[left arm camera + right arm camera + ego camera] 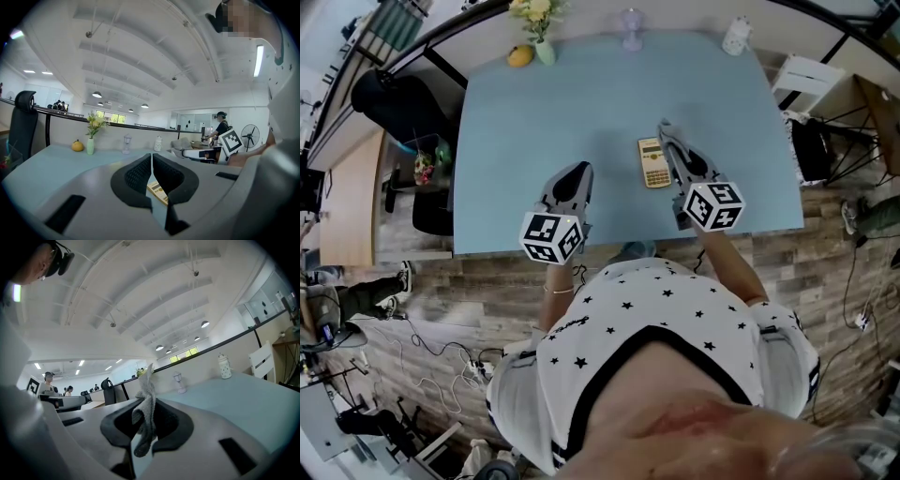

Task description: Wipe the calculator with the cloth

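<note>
A beige calculator (pixel 654 161) lies flat on the blue table (pixel 534 122), right of centre. My right gripper (pixel 667 131) hovers just right of it, shut on a grey cloth (pixel 147 405) that sticks up past the jaws in the right gripper view. The left gripper (pixel 579 172) sits over the table to the calculator's left, with its jaws closed together and nothing between them. In the left gripper view the calculator (pixel 157 191) peeks out below the left gripper (pixel 152 157), and the right gripper's marker cube (pixel 233 140) shows at the right.
At the table's far edge stand a vase of yellow flowers (pixel 540 36), an orange fruit (pixel 520 56), a clear stemmed glass (pixel 631 28) and a white jar (pixel 736 36). A black office chair (pixel 394 103) is at the left, a white chair (pixel 806 80) at the right.
</note>
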The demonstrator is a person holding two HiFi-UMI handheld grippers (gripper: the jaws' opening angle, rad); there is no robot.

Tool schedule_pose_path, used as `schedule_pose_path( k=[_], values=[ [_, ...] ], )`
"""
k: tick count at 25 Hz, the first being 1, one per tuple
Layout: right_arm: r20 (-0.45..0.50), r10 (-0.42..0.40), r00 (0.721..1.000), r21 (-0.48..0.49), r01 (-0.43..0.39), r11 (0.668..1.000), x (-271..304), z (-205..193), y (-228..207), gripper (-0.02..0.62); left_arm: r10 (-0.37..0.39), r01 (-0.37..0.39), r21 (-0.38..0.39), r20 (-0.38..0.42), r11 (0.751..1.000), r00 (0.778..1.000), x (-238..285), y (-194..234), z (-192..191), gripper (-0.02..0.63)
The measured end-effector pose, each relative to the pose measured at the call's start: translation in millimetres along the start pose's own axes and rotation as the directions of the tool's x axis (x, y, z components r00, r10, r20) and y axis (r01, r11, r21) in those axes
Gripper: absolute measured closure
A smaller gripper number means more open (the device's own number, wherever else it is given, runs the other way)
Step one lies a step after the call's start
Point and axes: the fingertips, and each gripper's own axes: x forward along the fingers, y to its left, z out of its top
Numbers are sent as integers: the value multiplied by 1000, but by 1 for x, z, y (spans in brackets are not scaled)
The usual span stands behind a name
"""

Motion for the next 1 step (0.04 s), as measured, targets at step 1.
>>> schedule_pose_path(
  k=[1],
  values=[
    [1,0,1000,1,0,1000,0,0,0,549,0,0,0,0,1000,1000,0,0,0,571]
  ],
)
